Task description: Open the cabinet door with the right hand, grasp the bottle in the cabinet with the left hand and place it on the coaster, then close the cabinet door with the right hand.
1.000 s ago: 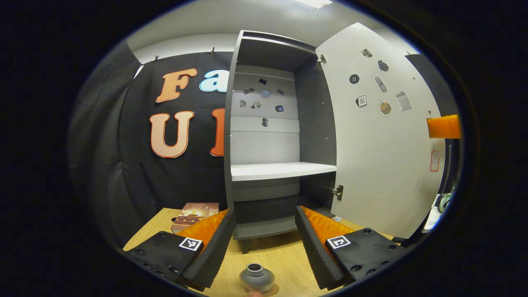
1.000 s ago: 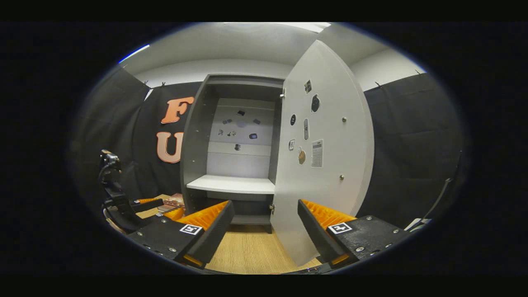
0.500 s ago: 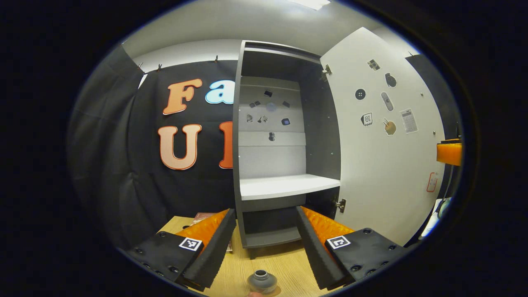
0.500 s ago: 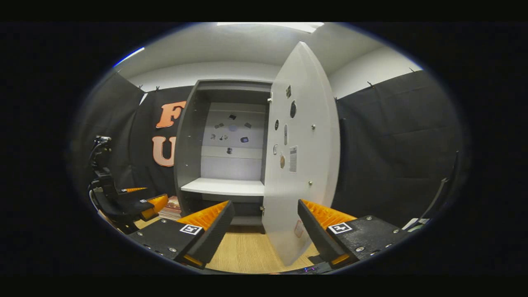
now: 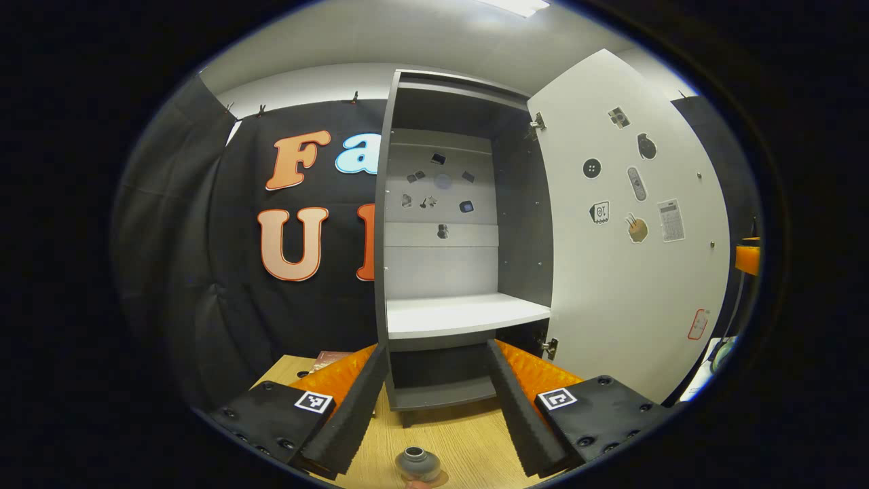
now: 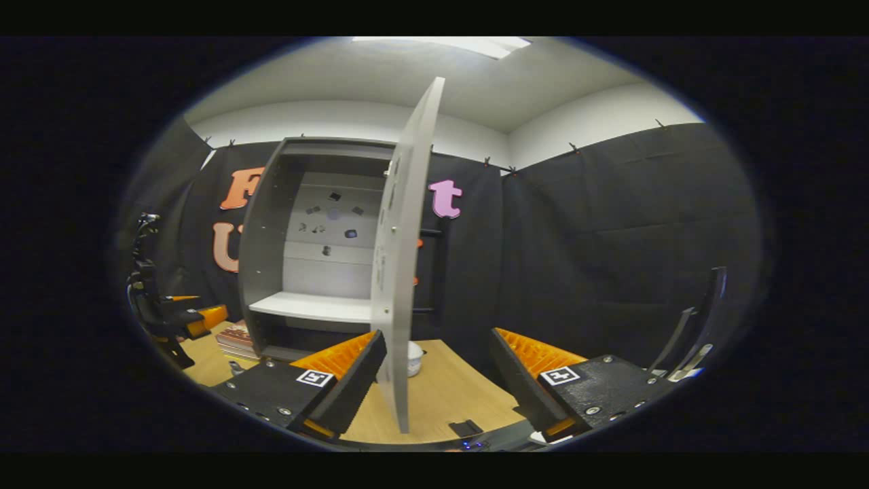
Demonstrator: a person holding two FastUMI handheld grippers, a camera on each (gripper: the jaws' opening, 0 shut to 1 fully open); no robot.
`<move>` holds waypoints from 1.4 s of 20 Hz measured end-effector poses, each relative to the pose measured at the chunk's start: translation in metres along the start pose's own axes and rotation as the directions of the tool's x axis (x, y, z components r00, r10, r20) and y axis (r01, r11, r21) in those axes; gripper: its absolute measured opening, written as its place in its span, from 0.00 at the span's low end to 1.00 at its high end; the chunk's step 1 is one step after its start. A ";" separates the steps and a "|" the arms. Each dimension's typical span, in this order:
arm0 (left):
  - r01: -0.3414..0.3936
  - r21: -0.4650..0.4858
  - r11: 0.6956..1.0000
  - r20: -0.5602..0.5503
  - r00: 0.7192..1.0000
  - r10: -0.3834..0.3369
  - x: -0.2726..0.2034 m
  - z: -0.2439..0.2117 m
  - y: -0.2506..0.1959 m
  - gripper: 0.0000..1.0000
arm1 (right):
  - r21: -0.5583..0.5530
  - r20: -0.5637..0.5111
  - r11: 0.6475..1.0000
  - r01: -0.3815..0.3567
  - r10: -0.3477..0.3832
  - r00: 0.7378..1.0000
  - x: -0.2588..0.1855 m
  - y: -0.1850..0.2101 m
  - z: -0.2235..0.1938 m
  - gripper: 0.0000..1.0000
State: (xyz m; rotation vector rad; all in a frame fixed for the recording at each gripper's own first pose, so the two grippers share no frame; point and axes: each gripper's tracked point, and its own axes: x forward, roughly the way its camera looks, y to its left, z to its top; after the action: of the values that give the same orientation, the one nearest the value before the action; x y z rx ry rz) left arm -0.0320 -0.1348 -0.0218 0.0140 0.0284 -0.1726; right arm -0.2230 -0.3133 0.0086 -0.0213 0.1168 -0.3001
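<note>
The bottle [image 5: 417, 463] stands at the bottom centre of the left gripper view, a small grey vessel with an open neck, upright on the wooden table [image 5: 468, 435] and resting on a reddish disc that I take to be the coaster [image 5: 422, 480], though only a sliver of it peeks out at the frame's lower edge. Just above it, the left gripper [image 5: 434, 401] has its fingers spread wide apart with nothing between them, well clear of the bottle, so the placing step looks done. Beyond, in the middle of that view, the cabinet [image 5: 390, 224] stands open with its white shelf [image 5: 465, 314] bare, and the cabinet door [image 5: 631, 285] is swung out toward the right of the frame. In the right gripper view the same door shows nearly edge-on at centre, its free edge running down between the fingers of the right gripper [image 6: 438, 384], which are parted and, as far as I can tell, not pressing on the panel; whether the left finger touches it I cannot say. My judgement is that opening, grasping and placing are complete and only closing the door with the right hand remains. A stack of books [image 6: 237, 338] lies at the lower left beside the cabinet.
</note>
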 end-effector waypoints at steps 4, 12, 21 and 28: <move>-0.033 0.005 0.999 0.008 0.999 0.033 -0.006 0.009 0.007 0.94 | -0.020 -0.032 1.000 0.005 -0.006 0.999 0.017 -0.019 -0.008 0.95; -0.098 -0.005 0.995 0.009 0.995 0.098 -0.025 0.015 0.025 0.94 | 0.127 -0.012 0.983 -0.135 0.138 0.990 0.019 0.007 0.000 0.87; -0.156 -0.006 0.988 -0.012 0.988 0.156 -0.045 0.019 0.047 0.94 | 0.166 -0.013 0.950 -0.263 0.269 0.963 0.004 0.069 0.005 0.89; -0.106 -0.026 0.994 -0.009 0.994 0.106 -0.033 0.024 0.053 0.93 | 0.249 -0.011 0.883 -0.399 0.414 0.910 0.004 0.142 0.010 0.89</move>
State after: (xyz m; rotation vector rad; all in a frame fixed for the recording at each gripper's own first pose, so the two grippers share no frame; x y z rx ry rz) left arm -0.0544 -0.0771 0.0034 -0.0105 0.0378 -0.0658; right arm -0.1759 -0.1791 0.0129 0.2539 0.1448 0.1098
